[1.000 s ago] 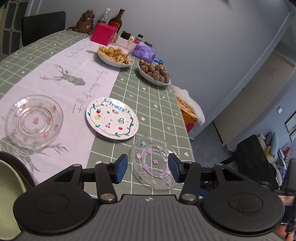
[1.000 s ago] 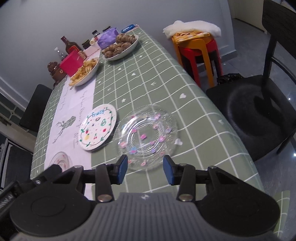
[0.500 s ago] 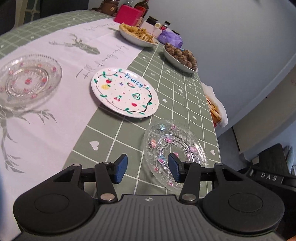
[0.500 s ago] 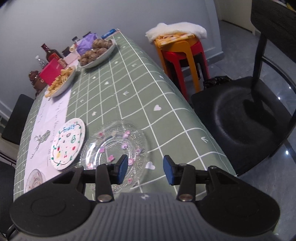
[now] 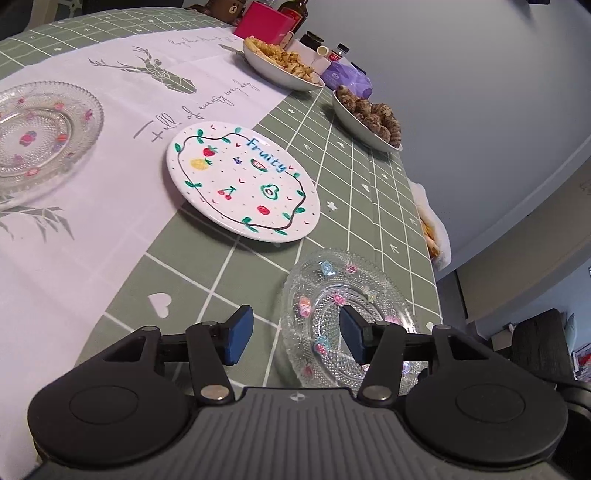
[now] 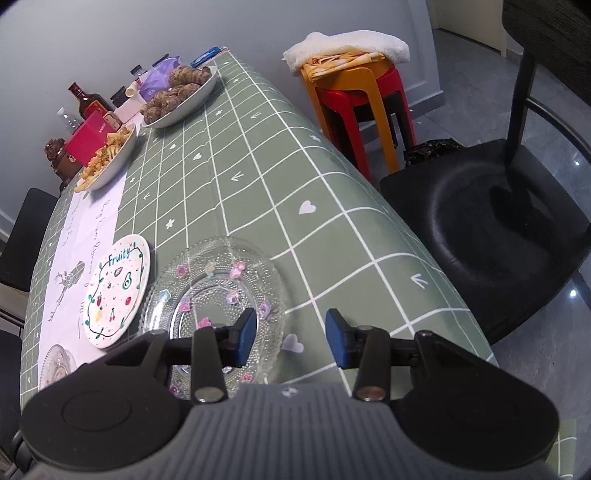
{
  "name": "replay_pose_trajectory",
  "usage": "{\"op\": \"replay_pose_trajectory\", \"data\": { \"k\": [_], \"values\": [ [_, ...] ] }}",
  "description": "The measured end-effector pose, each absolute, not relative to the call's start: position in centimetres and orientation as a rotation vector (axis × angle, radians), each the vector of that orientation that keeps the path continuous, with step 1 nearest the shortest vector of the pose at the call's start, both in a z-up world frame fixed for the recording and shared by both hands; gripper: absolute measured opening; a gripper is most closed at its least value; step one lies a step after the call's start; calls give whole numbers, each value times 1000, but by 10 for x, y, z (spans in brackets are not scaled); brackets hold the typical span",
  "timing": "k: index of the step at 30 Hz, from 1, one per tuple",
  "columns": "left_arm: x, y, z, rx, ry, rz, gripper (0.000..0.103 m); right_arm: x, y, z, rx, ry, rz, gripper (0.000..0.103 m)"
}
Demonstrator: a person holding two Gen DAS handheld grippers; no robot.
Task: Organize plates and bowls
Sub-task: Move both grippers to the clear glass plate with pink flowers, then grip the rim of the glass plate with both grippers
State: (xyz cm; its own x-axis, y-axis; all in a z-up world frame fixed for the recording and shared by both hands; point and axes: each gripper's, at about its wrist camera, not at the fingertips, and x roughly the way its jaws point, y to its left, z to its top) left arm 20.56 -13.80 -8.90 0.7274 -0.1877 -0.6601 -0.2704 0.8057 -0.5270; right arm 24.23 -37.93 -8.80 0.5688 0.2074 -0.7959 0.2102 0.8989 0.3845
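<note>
A clear glass plate with small flower decals (image 5: 343, 295) (image 6: 218, 284) lies near the table's right edge. My left gripper (image 5: 293, 338) is open, low over its left rim, with the rim between the pads. My right gripper (image 6: 291, 339) is open, its left pad over the plate's near right part. A white "Fruity" plate (image 5: 242, 182) (image 6: 116, 291) lies beyond, on the runner's edge. A second glass plate (image 5: 40, 129) (image 6: 55, 363) sits on the white runner at far left.
Two white bowls of food (image 5: 282, 68) (image 5: 365, 120) stand at the far end with a red box (image 5: 264, 22), bottles and jars. A black chair (image 6: 495, 225) and stacked stools with a towel (image 6: 354, 77) stand off the table's right edge.
Both grippers have dropped lower and closer to the near glass plate. The left one moved left so the plate's rim sits between its pads; the right one shifted right. Both stay open.
</note>
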Motion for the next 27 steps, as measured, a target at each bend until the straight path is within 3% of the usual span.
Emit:
{"op": "replay_pose_trajectory", "data": {
  "k": [3,5,8,12,14,19,27],
  "values": [
    [209,-140,-90,-625,768,34,60,244,-371,-88,420,970,6,38],
    [212,-141,-91,-624,778,14,46,245,-368,-91,423,986,23,31],
    [214,-143,-92,-610,788,-5,33,245,-366,-95,444,1013,46,19],
    [215,-144,-92,-577,799,-7,29,243,-363,-96,426,1021,43,14],
    [216,-143,-91,-568,811,1,19,243,-365,-97,439,1024,42,12],
    [209,-139,-91,-575,843,11,12,243,-371,-94,473,1075,34,9],
    [180,-135,-84,-553,892,38,12,229,-367,-91,439,1179,72,9]
  ]
}}
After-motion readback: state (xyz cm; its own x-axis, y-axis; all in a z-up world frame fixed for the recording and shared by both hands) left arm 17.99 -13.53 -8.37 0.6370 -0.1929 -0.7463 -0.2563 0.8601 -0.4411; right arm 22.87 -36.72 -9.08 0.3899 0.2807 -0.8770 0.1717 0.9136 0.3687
